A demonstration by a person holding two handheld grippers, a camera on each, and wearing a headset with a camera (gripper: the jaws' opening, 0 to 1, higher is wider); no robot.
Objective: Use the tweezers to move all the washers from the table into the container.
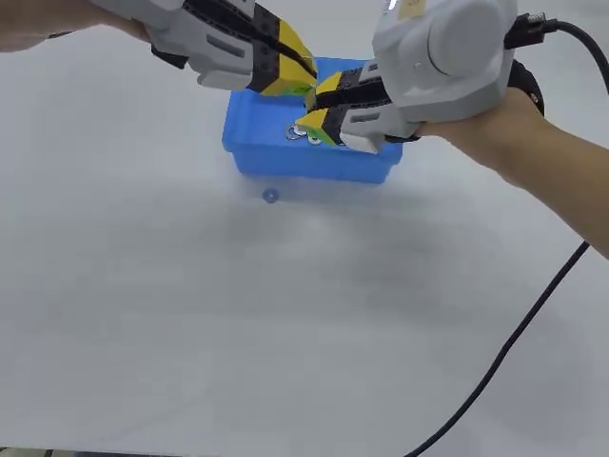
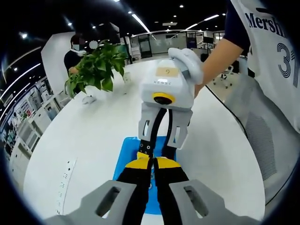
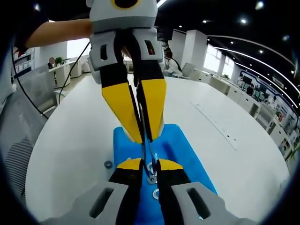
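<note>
The tweezers (image 3: 146,150), thin dark metal blades, reach down into the blue container (image 1: 285,164), a rectangular plastic tub with smooth walls on the far part of the tabletop (image 1: 190,314). Several small shiny ring-shaped washers (image 1: 301,133) lie on its floor. One more washer (image 1: 270,195) lies flat on the matte white tabletop, just beside the container's near wall. The left gripper (image 1: 306,69) has its yellow-tipped jaws closed on the upper part of the tweezers. The right gripper (image 1: 309,112) sets its jaws narrowly either side of the blades. Whether its pads press them I cannot tell. A hand (image 1: 495,124) grips its grey casing, and a black cable (image 1: 514,333) trails toward the near right corner.
</note>
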